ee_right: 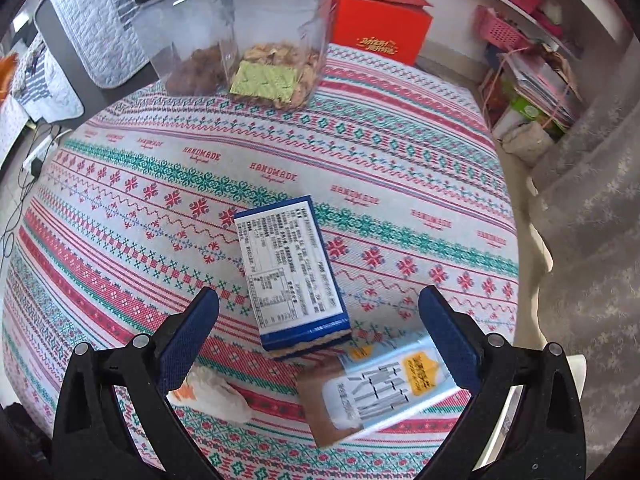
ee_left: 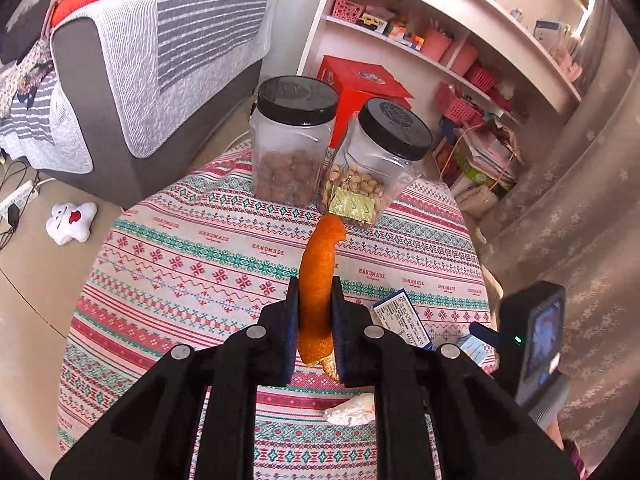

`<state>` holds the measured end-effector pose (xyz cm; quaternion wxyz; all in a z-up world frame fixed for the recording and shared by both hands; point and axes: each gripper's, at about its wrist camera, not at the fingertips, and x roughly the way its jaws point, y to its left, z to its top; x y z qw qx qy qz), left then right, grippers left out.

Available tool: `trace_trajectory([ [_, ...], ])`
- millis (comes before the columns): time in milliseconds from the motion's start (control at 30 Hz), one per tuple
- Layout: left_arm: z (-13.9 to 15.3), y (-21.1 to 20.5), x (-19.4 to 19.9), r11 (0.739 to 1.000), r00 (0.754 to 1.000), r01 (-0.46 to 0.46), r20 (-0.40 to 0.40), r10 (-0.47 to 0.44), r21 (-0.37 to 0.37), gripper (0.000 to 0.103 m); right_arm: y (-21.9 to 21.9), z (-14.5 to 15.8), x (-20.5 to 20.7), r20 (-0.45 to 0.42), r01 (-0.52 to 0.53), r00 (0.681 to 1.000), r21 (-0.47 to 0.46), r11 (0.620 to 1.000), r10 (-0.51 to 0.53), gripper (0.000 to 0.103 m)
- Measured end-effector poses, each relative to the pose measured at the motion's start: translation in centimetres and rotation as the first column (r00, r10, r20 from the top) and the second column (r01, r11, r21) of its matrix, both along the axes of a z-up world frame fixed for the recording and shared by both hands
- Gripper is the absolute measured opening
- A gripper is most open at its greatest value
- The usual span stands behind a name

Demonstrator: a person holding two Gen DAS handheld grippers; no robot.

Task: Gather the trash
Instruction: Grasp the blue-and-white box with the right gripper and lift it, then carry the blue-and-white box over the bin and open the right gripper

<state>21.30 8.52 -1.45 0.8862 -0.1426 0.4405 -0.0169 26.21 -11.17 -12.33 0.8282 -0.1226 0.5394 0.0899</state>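
My left gripper (ee_left: 315,286) is shut on a long orange peel (ee_left: 319,276) and holds it above the patterned tablecloth (ee_left: 180,248). A crumpled white tissue (ee_left: 352,410) lies on the cloth below the left fingers; it also shows in the right wrist view (ee_right: 216,394) by my right gripper's left finger. My right gripper (ee_right: 318,296) is open and empty, above a blue and white carton (ee_right: 290,270) and a light blue packet (ee_right: 384,388). The carton also shows in the left wrist view (ee_left: 402,316).
Two clear jars with black lids, one of brown nuts (ee_left: 294,140) and one of pistachios (ee_left: 380,160), stand at the table's far side. A red box (ee_left: 360,84), white shelves (ee_left: 440,40), a grey sofa (ee_left: 120,80) and a curtain (ee_left: 580,220) surround the table.
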Motion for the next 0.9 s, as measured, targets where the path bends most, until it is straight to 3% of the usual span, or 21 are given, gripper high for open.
trace_trajectory([
  [100,0.2,1.1,-0.7,1.0,1.0,-0.006,-0.004,0.006,0.015,0.015,1.5,-1.4,1.4,-0.058,-0.046,0.997,0.019,0.999,0.047,0.096],
  [200,-0.4,2.5,-0.8,0.999,0.999,-0.031,-0.018,0.031,0.022,0.015,2.6,-2.7,2.4,-0.086,-0.068,0.994,-0.021,0.997,0.066,0.096],
  [233,-0.7,2.9,-0.8,0.999,0.999,-0.041,-0.027,0.041,0.022,0.015,2.8,-3.0,2.7,-0.087,-0.07,0.994,-0.033,0.997,0.067,0.091],
  [300,-1.4,3.4,-0.5,0.998,0.998,-0.052,-0.044,0.053,0.021,0.015,3.0,-3.7,3.3,-0.119,-0.066,0.991,-0.011,0.998,0.064,0.056],
  [367,-1.7,3.7,-0.6,0.998,0.997,-0.057,-0.05,0.058,0.026,0.015,2.7,-3.8,3.7,-0.13,-0.03,0.991,0.03,0.999,0.033,0.055],
  [500,-1.8,4.0,-0.6,0.997,0.996,-0.071,-0.043,0.072,0.03,0.015,2.7,-1.4,3.1,-0.034,0.0,0.999,0.097,0.995,0.003,0.055],
  [667,-0.5,4.1,-1.3,0.994,0.994,-0.105,0.004,0.105,0.038,0.015,2.7,4.1,1.0,0.11,0.035,0.992,0.185,0.982,-0.056,0.055],
  [833,2.0,3.1,-3.2,0.985,0.985,-0.143,0.113,0.132,0.096,0.015,1.3,9.3,-1.3,0.229,0.079,0.963,0.265,0.961,-0.143,0.055],
  [900,3.1,2.6,-4.2,0.983,0.978,-0.156,0.157,0.138,0.102,0.015,0.8,11.6,-3.3,0.304,0.101,0.934,0.276,0.956,-0.186,0.056],
])
